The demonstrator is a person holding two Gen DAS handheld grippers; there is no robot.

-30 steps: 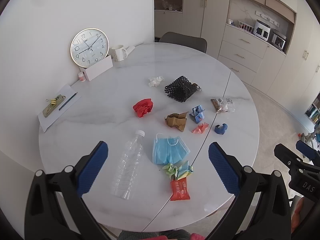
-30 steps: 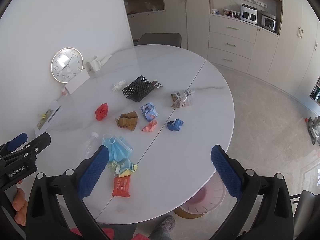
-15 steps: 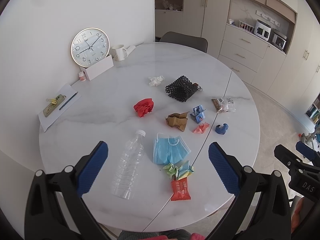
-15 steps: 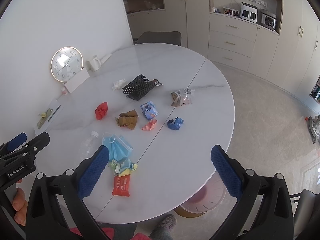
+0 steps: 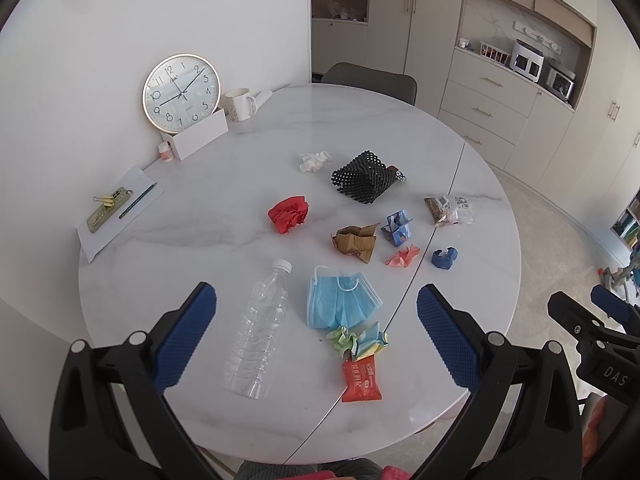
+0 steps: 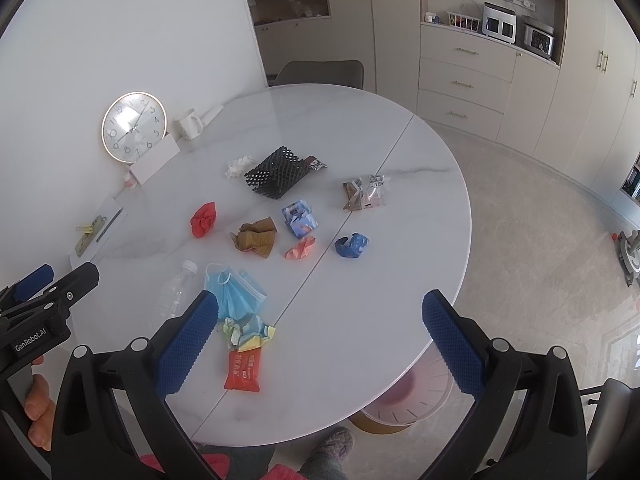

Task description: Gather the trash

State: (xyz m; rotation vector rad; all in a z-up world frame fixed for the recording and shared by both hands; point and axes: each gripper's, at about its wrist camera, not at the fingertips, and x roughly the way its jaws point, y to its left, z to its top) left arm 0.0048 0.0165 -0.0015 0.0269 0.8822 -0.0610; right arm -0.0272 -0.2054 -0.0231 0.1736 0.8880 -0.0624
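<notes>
Left gripper (image 5: 316, 330), black w/ blue textured pads, is spread wide, holds nothing and hangs above the near edge of the round white marble table (image 5: 224, 216), touching no item. Right gripper (image 6: 320, 330), same build, is also spread wide & empty, over the table's near right edge; a hand (image 6: 38, 414) grips the left tool's handle at that view's left edge. Trash on the tabletop, L to R in the left wrist view: clear plastic bottle w/ white cap (image 5: 262, 328) lying on its side; crumpled red paper ball (image 5: 289, 214); crumpled white tissue (image 5: 315, 161) further back; light-blue face mask (image 5: 341, 307) just beside the bottle; green-yellow crumpled wrappers (image 5: 357, 340) touching the red snack packet (image 5: 361, 376) nearest the edge; black foam mesh sleeve (image 5: 362, 177); crumpled brown paper (image 5: 356, 240); blue patterned folded wrapper (image 5: 397, 228); small pink paper scrap (image 5: 402, 257); dark-blue crumpled scrap (image 5: 444, 258); clear plastic bag w/ brown bits inside (image 5: 449, 210). Containers: white mug (image 5: 239, 104) at the back by the wall, contents not visible; pink round bin (image 6: 412, 394) on the floor under the table's right edge, partly hidden, something reddish inside, can't tell what.
</notes>
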